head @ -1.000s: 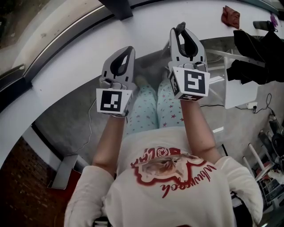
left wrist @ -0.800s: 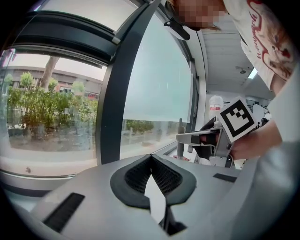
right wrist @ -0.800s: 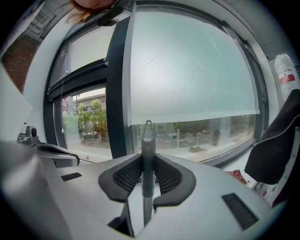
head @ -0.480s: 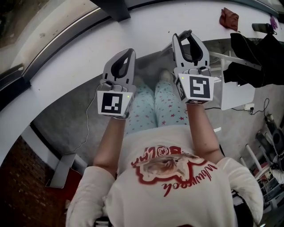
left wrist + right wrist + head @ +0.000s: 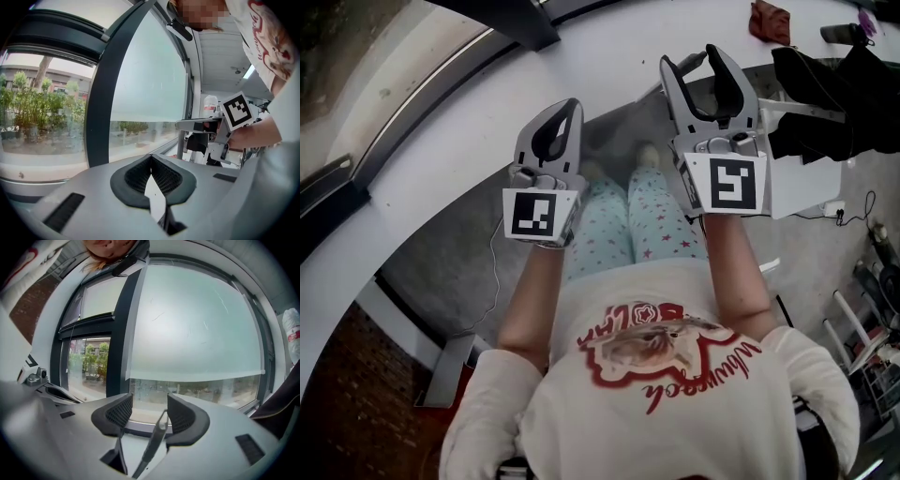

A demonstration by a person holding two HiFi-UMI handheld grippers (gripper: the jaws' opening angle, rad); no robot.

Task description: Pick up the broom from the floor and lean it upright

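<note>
My right gripper point(image 5: 696, 58) is held up toward the window, and its jaws are opening. A thin grey stick, seemingly the broom's handle point(image 5: 157, 437), slants up between them without either pad pressing on it. In the head view a short piece of that handle point(image 5: 689, 64) shows at the jaw tips. The broom's head is hidden. To the left, my left gripper point(image 5: 565, 105) hovers with its pads together and nothing in them point(image 5: 151, 157). The right gripper's marker cube point(image 5: 236, 110) shows in the left gripper view.
A wide white sill point(image 5: 487, 122) runs under the big window, with a dark upright mullion point(image 5: 119, 333). Black clothes point(image 5: 834, 94) hang at the right by a white panel. A red cloth point(image 5: 766, 21) lies on the sill. A white cable point(image 5: 492, 272) trails over the grey floor.
The right gripper has risen and its jaws have spread apart from around the thin handle. The left gripper has stayed shut and has hardly moved.
</note>
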